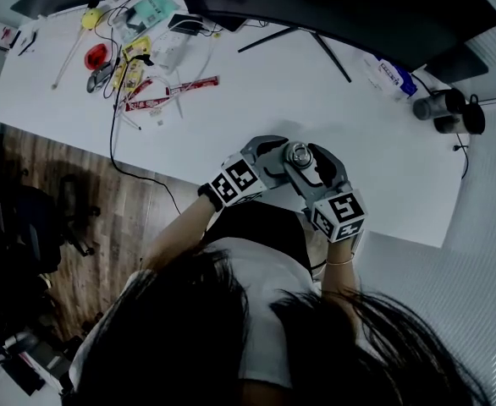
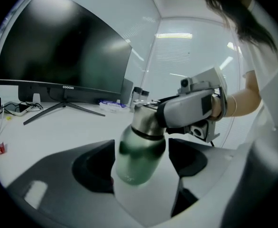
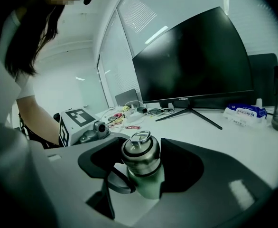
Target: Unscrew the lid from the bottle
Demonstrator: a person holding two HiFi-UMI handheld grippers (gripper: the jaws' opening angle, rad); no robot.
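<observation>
A green bottle (image 2: pixel 139 158) with a steel lid (image 3: pixel 140 155) is held over the near edge of the white table (image 1: pixel 333 100). My left gripper (image 2: pixel 140 167) is shut on the green body, which leans in the left gripper view. My right gripper (image 3: pixel 141 165) is shut on the lid, whose ring handle sticks up between the jaws. In the head view both grippers meet at the lid (image 1: pixel 298 152), the left gripper (image 1: pixel 282 162) from the left and the right gripper (image 1: pixel 311 166) from the right. I cannot tell whether the bottle's base rests on the table.
A wide curved monitor (image 1: pixel 333 7) stands at the back on a splayed stand (image 1: pixel 316 45). Cables, packets and small items (image 1: pixel 138 57) clutter the far left. A tissue pack (image 1: pixel 392 76) and dark bottles (image 1: pixel 447 108) sit at the far right. Wooden floor (image 1: pixel 79 193) lies left of the table.
</observation>
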